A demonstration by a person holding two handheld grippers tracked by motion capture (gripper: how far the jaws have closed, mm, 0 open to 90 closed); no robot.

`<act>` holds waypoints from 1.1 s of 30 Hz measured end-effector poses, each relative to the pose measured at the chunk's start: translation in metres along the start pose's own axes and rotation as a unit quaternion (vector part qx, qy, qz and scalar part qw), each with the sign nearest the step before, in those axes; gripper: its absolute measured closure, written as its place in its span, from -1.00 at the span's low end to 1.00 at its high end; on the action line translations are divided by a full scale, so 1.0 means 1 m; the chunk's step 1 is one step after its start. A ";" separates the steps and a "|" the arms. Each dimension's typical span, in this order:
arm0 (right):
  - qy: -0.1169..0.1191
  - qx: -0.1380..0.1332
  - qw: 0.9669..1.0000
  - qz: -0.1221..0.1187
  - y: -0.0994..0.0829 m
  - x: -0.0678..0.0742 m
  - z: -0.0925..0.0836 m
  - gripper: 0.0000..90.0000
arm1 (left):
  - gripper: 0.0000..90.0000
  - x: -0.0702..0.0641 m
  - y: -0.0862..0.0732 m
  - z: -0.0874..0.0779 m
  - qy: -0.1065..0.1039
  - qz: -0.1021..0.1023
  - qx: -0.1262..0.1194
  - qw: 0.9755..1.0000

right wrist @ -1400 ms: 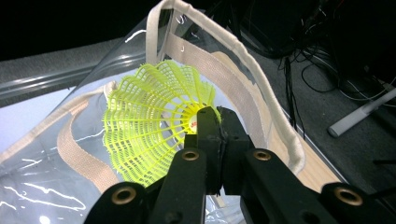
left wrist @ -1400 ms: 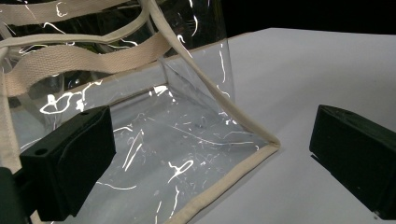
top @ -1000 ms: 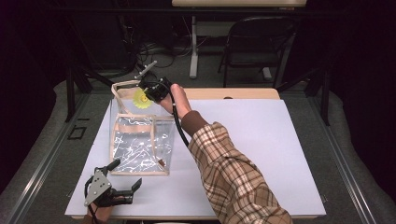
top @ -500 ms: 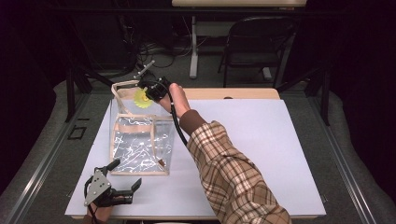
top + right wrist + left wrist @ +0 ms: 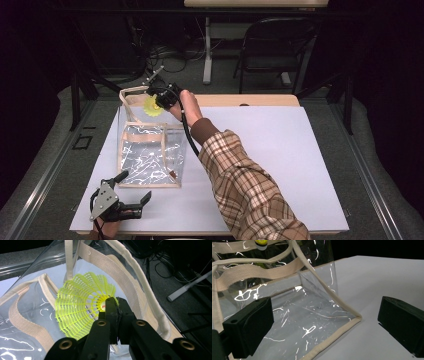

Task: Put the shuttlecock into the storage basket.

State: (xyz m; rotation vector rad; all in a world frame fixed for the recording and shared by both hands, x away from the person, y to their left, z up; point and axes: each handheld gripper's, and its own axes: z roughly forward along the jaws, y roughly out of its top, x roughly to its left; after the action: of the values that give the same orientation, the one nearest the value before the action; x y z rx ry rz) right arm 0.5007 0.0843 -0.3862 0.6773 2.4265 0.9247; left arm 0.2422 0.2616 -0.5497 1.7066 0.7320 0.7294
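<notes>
**Shuttlecock held over clear bag**

High view: right tool (image 5: 159,100) holds a yellow shuttlecock (image 5: 151,106) above the far end of the clear tote bag (image 5: 150,155) on the white bench (image 5: 280,165). Left tool (image 5: 131,192) rests near the bench's front edge.

Left gripper view: jaws apart, empty, facing the bag's corner.

Right gripper view: jaws clamped on the shuttlecock's base, over the bag's webbing handles (image 5: 107,267).

Probably a lab or recording room: white table (image 5: 280,150), folding chair (image 5: 272,47) and floor cables (image 5: 165,55) are seen against darkness.
</notes>
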 end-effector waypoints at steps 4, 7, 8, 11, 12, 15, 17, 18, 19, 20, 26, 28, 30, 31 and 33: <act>-0.002 0.002 1.000 0.001 0.000 0.001 0.001 0.98 | -1.00 0.000 0.000 0.000 0.000 -0.001 0.000 1.000; -0.003 0.005 1.000 -0.001 0.000 0.001 0.002 0.98 | -1.00 0.000 0.000 0.000 0.000 0.000 0.000 1.000; -0.005 0.006 1.000 -0.002 0.001 0.001 0.003 0.98 | -1.00 0.000 0.000 0.000 0.000 0.000 0.000 1.000; -0.007 0.009 1.000 -0.004 0.001 0.002 0.004 0.98 | -1.00 0.000 0.000 0.000 0.000 -0.001 0.000 1.000; -0.009 0.010 1.000 -0.005 0.001 0.002 0.004 0.98 | -1.00 0.000 0.000 0.000 0.000 -0.002 0.000 1.000; -0.009 0.014 1.000 -0.005 0.001 0.002 0.005 0.98 | -1.00 0.000 0.000 0.000 0.000 -0.001 0.000 1.000; -0.009 0.016 1.000 -0.006 0.002 0.003 0.006 0.98 | -1.00 0.000 0.000 0.000 0.000 -0.002 -0.001 1.000; -0.009 0.017 1.000 -0.006 0.002 0.003 0.007 0.98 | -1.00 0.000 0.000 0.000 0.000 -0.002 -0.001 1.000; -0.009 0.018 1.000 -0.007 0.002 0.003 0.008 0.98 | -1.00 0.000 0.000 0.000 0.000 -0.003 0.000 1.000; -0.008 0.020 1.000 -0.007 0.002 0.004 0.008 0.98 | -1.00 0.000 0.000 0.000 0.000 -0.002 0.000 1.000; -0.010 0.027 1.000 -0.009 0.003 0.006 0.011 0.98 | -1.00 0.000 0.000 0.000 0.000 -0.003 -0.001 1.000; -0.011 0.029 0.999 -0.010 0.003 0.006 0.013 0.98 | -1.00 0.000 0.000 0.000 0.000 -0.003 -0.001 1.000; -0.011 0.030 0.999 -0.009 0.003 0.007 0.013 0.98 | -1.00 0.000 0.000 -0.001 0.000 -0.003 -0.001 1.000; -0.012 0.032 0.999 -0.009 0.003 0.007 0.014 0.98 | -1.00 0.000 0.000 -0.001 0.000 -0.003 -0.001 1.000; -0.013 0.034 0.999 -0.008 0.003 0.008 0.015 0.98 | -1.00 0.000 0.000 -0.001 0.000 -0.003 -0.001 1.000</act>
State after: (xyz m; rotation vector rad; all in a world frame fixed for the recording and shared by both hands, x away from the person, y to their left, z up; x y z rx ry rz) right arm 0.5039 0.0982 -0.3957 0.6875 2.4463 0.8263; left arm 0.2418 0.2621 -0.5497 1.7028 0.7347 0.7254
